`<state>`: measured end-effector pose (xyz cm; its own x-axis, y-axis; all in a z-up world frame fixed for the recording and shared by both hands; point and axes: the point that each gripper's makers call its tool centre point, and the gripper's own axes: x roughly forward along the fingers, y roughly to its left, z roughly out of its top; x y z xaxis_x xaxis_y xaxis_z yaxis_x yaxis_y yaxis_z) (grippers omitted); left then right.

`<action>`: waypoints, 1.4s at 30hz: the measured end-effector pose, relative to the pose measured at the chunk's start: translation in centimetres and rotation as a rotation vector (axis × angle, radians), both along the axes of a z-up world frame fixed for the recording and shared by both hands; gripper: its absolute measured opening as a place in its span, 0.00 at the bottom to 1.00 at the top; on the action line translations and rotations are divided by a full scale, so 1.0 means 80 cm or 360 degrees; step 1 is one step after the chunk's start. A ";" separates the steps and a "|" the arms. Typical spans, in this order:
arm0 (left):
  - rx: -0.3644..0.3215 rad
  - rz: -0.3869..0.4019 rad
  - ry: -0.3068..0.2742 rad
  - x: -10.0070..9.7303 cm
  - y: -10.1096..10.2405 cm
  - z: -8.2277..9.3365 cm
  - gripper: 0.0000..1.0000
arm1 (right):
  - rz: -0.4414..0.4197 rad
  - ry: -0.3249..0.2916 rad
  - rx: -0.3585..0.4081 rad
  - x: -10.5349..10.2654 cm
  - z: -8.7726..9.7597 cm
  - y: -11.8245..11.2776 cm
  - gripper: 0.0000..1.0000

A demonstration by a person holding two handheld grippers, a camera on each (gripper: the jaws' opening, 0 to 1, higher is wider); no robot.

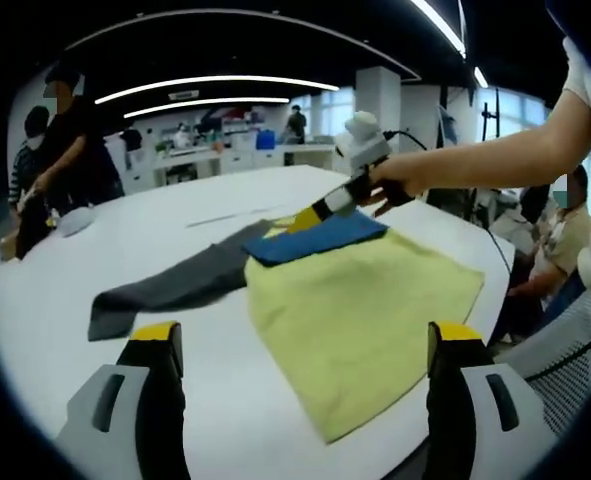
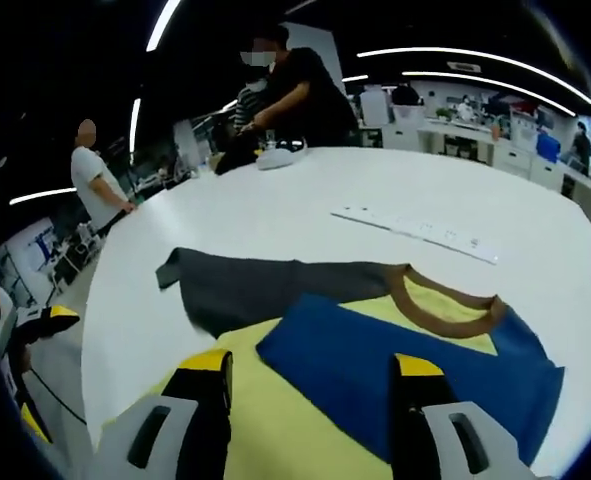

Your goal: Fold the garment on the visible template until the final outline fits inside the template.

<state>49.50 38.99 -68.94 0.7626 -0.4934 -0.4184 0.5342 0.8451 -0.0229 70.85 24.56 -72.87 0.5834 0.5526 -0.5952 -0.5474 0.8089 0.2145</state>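
the yellow, blue and dark grey cloth garment (image 1: 360, 305) lies spread on the round white tabletop (image 1: 175, 225), its yellow body toward me, a blue panel folded across the top and one grey sleeve (image 2: 255, 285) stretched out flat to the side. the brown-trimmed neckline (image 2: 445, 305) faces up. my left gripper (image 1: 305, 375) hangs above the near edge, jaws wide apart and holding nothing. my right gripper (image 2: 310, 390) is over the blue fold, jaws parted with nothing between them. a long white strip (image 2: 415, 232) lies beyond the garment.

Bright ceiling light strips (image 1: 215, 82) glare overhead; fisheye edges bend, slightly soft focus.
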 end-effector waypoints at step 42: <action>0.0034 -0.0100 0.0002 -0.002 -0.031 0.003 0.99 | -0.0309 -0.0036 -0.0104 -0.039 -0.016 -0.250 0.20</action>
